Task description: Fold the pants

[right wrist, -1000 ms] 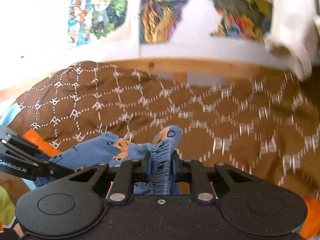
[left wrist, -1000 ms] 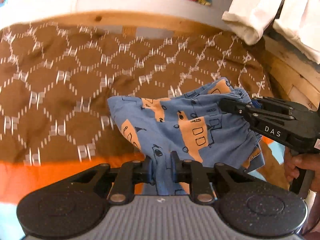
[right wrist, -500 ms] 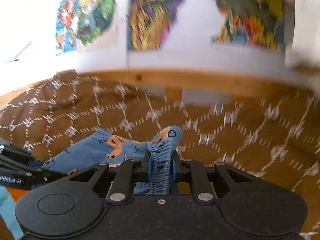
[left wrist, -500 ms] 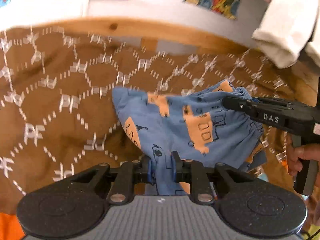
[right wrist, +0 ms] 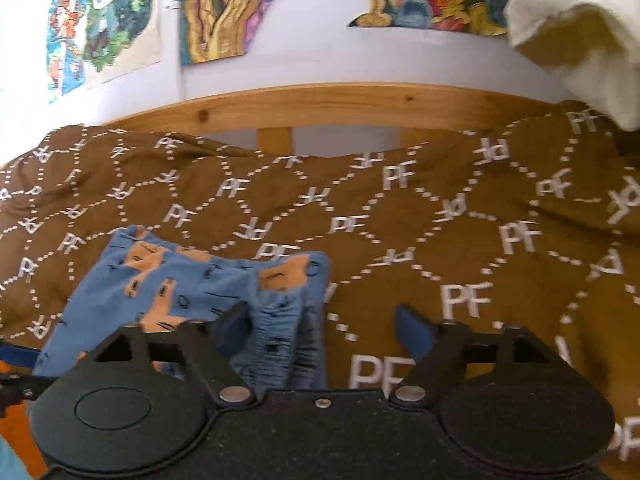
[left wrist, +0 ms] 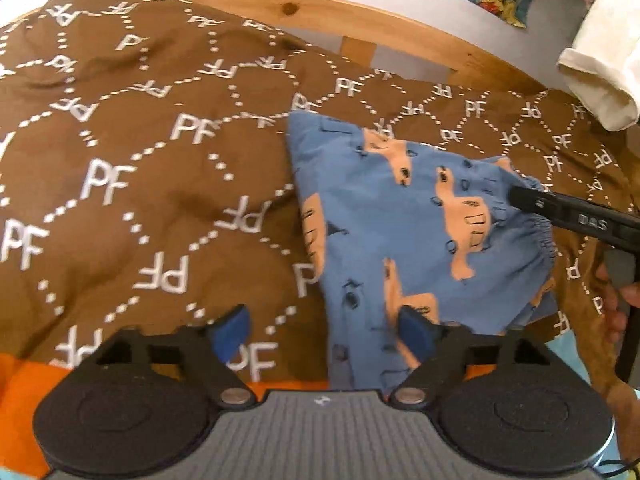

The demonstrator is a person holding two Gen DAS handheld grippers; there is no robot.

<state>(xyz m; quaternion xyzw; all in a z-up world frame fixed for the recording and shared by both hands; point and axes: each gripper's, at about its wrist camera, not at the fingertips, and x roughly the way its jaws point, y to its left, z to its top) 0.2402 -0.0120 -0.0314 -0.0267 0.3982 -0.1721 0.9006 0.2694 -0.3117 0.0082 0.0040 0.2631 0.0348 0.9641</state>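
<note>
Brown bedding printed with white "PF" lettering [left wrist: 152, 184] covers the work surface in both views, backed by a wooden bed rail [right wrist: 320, 108] across the upper half of the right wrist frame, with coloured posters [right wrist: 216, 12] on the wall above and a pale cloth [right wrist: 576, 40] hanging at upper right. Blue pants with an orange vehicle print [left wrist: 408, 232] lie on the bedding, right of centre in the left wrist view and lower left in the right wrist view. Left gripper [left wrist: 324, 328]: jaws opening and standing wide; the hem end of the pants lies between them, against the right-hand pad, no longer pinched. Right gripper [right wrist: 320, 328]: jaws likewise opening wide; the gathered elastic waistband [right wrist: 280, 332] rests against the left-hand pad, unclamped. In the left wrist view the right gripper reaches in from the right edge over the waistband. Assessment: both ends appear to have been laid down together so the garment lies doubled on the bedding, and the release lets the fold settle flat. Cloth bunched at the waistband suggests smoothing may be needed.
</note>
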